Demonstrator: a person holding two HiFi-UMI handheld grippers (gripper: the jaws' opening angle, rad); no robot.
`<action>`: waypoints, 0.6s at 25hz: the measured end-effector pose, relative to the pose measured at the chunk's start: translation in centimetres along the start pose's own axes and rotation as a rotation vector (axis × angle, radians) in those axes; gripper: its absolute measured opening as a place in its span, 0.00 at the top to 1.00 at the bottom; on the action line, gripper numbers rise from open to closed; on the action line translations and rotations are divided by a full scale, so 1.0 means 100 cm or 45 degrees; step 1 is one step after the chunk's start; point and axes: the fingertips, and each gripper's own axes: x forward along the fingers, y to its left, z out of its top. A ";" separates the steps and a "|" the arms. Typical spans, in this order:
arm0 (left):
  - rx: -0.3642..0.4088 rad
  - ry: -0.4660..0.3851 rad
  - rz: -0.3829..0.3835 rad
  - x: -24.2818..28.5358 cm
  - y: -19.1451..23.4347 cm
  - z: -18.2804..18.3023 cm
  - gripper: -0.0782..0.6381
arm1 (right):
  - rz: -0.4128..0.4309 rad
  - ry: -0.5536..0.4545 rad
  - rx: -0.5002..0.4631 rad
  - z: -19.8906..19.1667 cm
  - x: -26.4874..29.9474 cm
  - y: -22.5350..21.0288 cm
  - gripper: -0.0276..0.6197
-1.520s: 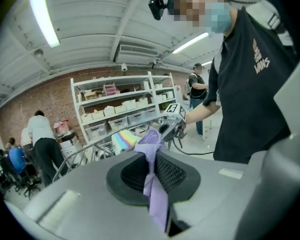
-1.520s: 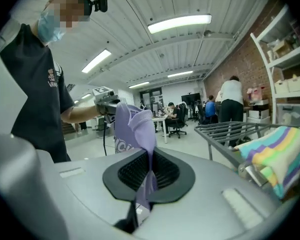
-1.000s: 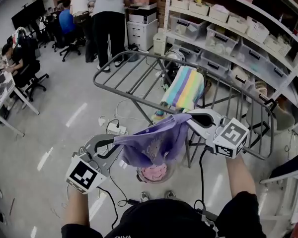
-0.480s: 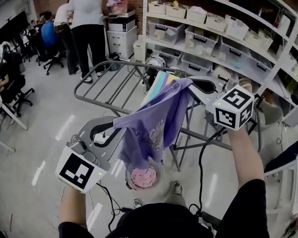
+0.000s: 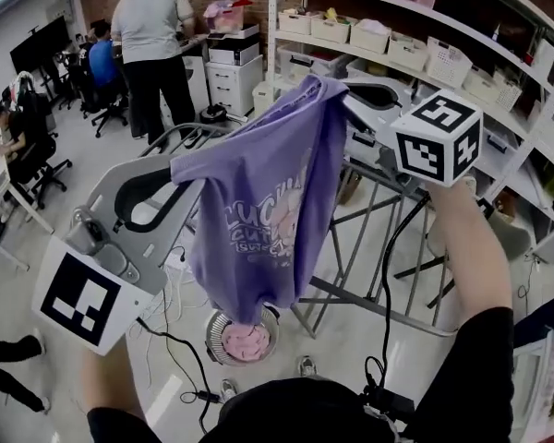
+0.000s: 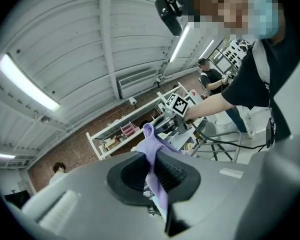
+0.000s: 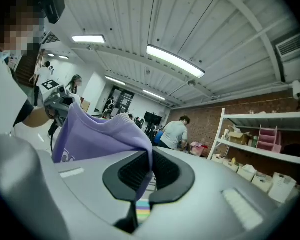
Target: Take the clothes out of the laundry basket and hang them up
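Open workshop with a brick back wall and a pale floor [image 5: 351, 363], long white shelves [image 5: 425, 49] of bins down one side, and a person in a grey top [image 5: 152, 26] standing at the far counter. In the middle stands the grey drying rack [image 5: 360, 300], and at the wearer's feet sits the round laundry basket [image 5: 212, 333] with something pink [image 5: 246, 341] in it.

A second ago the purple T-shirt [image 5: 268, 201] was a low bunch just over the basket. Now it is lifted high and spread out, hanging in front of the rack with its hem above the basket. It covers the striped cloth on the rack that was in plain sight before. Both tongs have come up with it. The left gripper [image 5: 189, 167] is clamped on one top edge of the shirt, the fabric running down between its ribbed pads [image 6: 170, 171]. The right gripper [image 5: 340, 86], higher and over by the shelves, is pinched on the other top corner, cloth draping over its jaw.
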 end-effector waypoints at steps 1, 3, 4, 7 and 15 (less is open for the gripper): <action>0.021 0.002 0.025 0.009 0.002 0.010 0.86 | -0.002 -0.023 -0.002 0.006 -0.002 -0.013 0.94; 0.061 0.003 0.072 0.027 0.006 0.030 0.86 | -0.011 -0.062 -0.001 0.016 -0.004 -0.039 0.94; 0.074 0.003 0.089 0.036 0.009 0.040 0.86 | -0.018 -0.077 0.001 0.020 -0.004 -0.051 0.94; 0.098 0.010 0.120 0.063 0.014 0.061 0.86 | -0.060 -0.100 -0.001 0.030 -0.001 -0.087 0.94; 0.167 0.052 0.170 0.132 0.015 0.106 0.86 | -0.188 -0.140 0.021 0.041 -0.002 -0.170 0.94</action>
